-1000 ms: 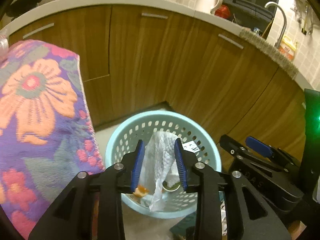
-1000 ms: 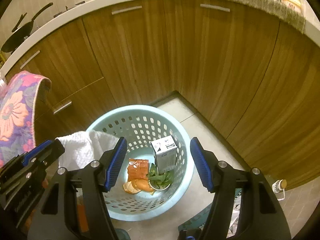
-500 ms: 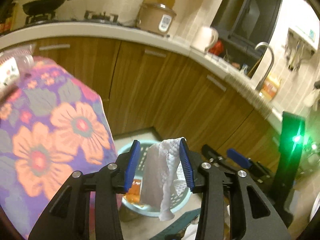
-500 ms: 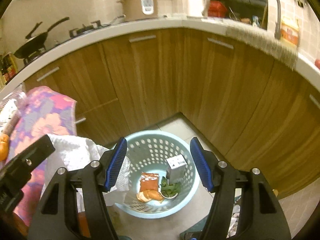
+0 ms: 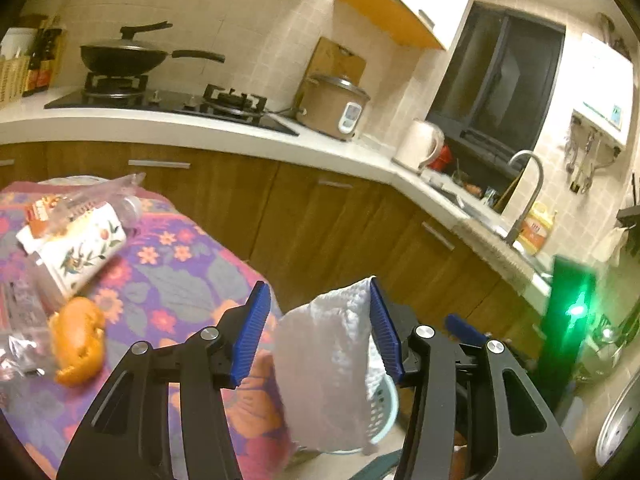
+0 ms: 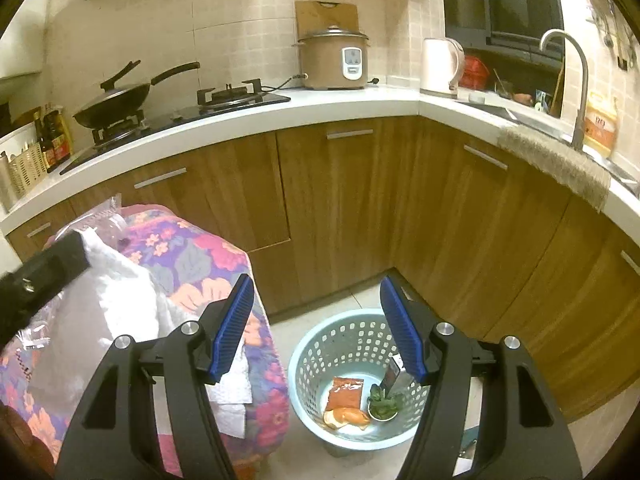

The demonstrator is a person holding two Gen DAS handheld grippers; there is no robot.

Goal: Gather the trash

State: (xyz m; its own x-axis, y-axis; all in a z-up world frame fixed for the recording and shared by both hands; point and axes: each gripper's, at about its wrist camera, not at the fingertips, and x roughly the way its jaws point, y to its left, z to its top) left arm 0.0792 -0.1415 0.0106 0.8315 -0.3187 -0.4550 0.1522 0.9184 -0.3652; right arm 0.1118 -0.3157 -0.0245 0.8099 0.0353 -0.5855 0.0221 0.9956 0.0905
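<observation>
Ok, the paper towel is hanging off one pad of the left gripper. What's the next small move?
Probably swing the left gripper over the blue basket and give it a shake. Its jaws are opening, yet the paper towel clings to one pad, beside the floral cloth rather than above the basket.

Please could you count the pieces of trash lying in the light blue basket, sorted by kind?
In the basket:
Orange-red packet: 1
Orange peel, one heap: 1
Small cup of green leaves: 1
Small carton: 1
Total: 4
</observation>
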